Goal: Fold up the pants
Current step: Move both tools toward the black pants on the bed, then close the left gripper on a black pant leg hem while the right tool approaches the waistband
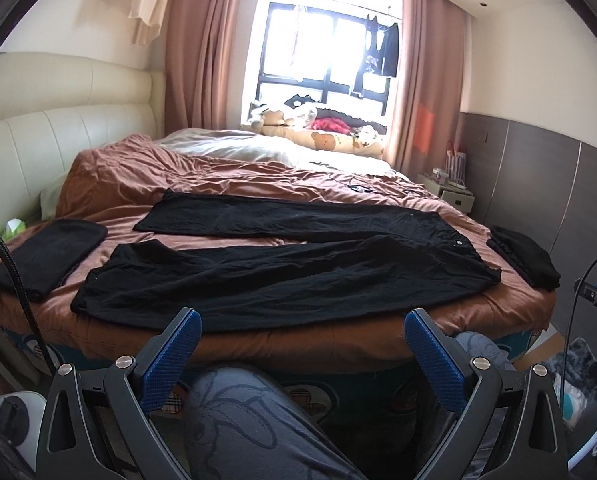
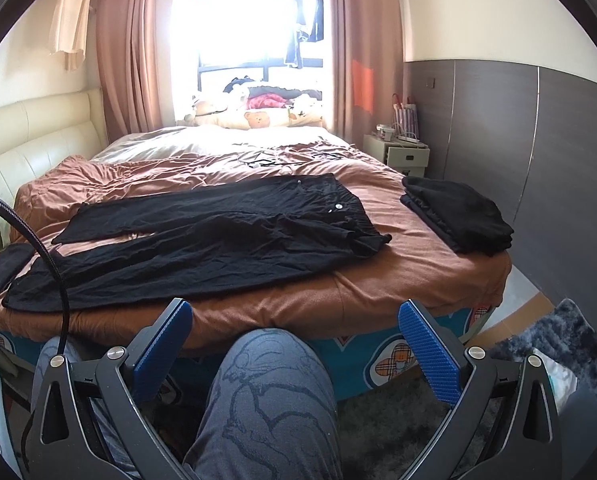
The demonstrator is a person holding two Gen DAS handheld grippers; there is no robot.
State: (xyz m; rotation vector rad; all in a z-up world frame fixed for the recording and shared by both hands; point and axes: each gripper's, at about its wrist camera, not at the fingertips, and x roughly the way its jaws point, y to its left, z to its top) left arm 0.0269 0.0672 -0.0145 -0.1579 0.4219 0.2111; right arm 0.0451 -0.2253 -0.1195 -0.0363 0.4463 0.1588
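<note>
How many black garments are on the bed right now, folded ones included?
3. Unfolded pants spread flat across the near edge; one folded piece at the bed's left side; a folded stack at the right side, possibly holding more than one garment.

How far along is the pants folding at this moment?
Done: folded black garments lie at the bed's right corner and left edge. In hand: nothing; left gripper and right gripper hang open, short of the bed. Left: the black pants lie spread flat, legs apart, unfolded.

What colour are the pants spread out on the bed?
Black. The pants lie flat on a rust-brown cover, clearest in the right wrist view.
</note>
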